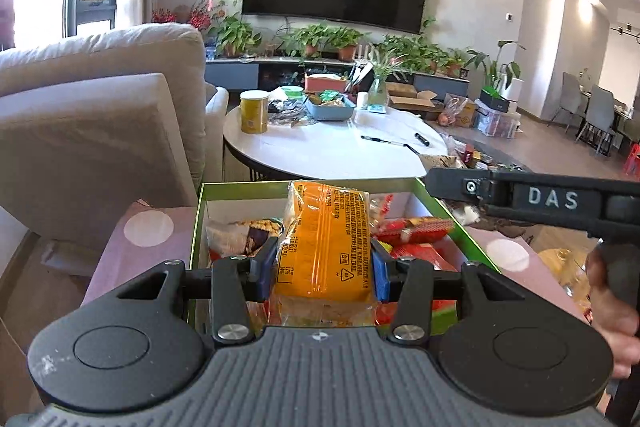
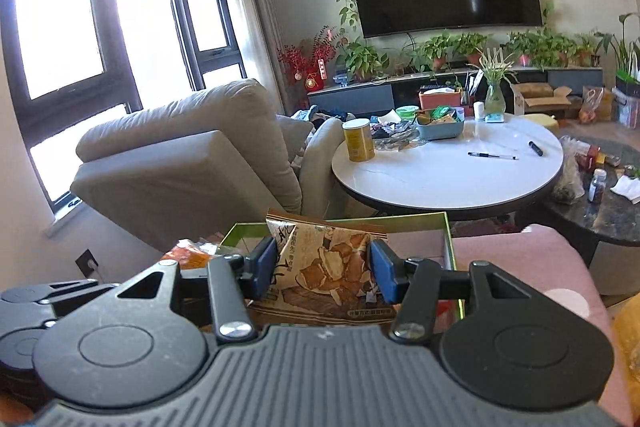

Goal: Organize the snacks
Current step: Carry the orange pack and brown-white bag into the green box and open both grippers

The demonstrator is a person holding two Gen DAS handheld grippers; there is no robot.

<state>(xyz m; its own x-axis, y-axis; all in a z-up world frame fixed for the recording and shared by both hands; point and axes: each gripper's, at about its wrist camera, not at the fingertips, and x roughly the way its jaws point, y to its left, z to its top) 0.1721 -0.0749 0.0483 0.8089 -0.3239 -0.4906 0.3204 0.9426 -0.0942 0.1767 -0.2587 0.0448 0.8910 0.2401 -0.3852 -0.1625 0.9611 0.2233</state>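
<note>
My left gripper (image 1: pixel 324 273) is shut on an orange snack packet (image 1: pixel 326 243), held over a green-rimmed box (image 1: pixel 200 211) that holds several snack packs, red ones (image 1: pixel 416 231) among them. My right gripper (image 2: pixel 322 269) is shut on a brown chip bag (image 2: pixel 324 263), held above the same green box (image 2: pixel 442 227). The right tool's body (image 1: pixel 532 199) reaches in from the right in the left wrist view. The left tool (image 2: pixel 36 307) shows at the lower left of the right wrist view.
The box sits on a pink dotted cloth (image 1: pixel 148 231). A grey sofa (image 1: pixel 100 115) stands to the left. Behind is a round white table (image 1: pixel 332 147) with a yellow can (image 1: pixel 254 111), a grey tray (image 1: pixel 330 107) and pens. A dark side table (image 2: pixel 600 203) is on the right.
</note>
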